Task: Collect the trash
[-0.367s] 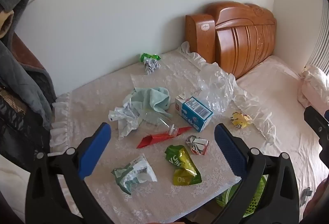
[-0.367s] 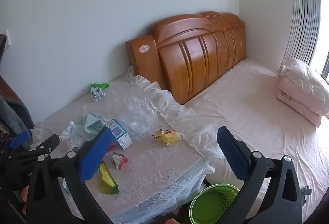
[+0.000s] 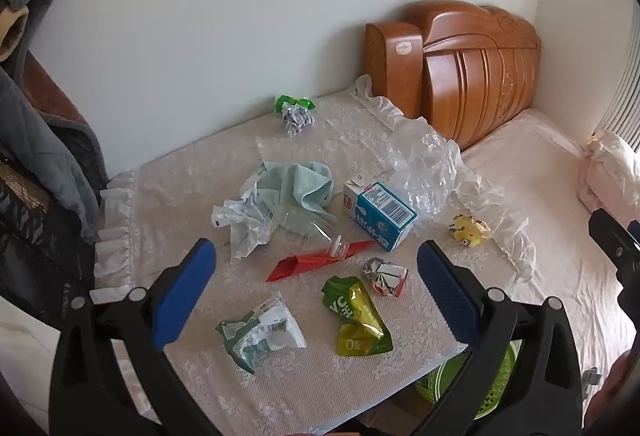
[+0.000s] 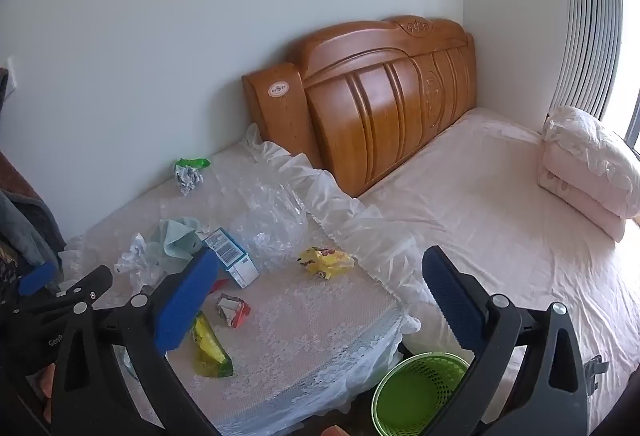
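Both tools, left tool (image 3: pixel 316 276) and right tool (image 4: pixel 316 284), hang spread and empty above the tabletop (image 3: pixel 180 188), where wrappers (image 3: pixel 356 316), a carton (image 3: pixel 380 214) and crumpled paper (image 3: pixel 244 220) lie; a green bin (image 4: pixel 416 392) stands just beside it.

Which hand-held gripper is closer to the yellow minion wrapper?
Probably the right hand-held gripper. The yellow minion wrapper lies just ahead between its open fingers. The left hand-held gripper faces the middle of the table, with the wrapper off to its right side.
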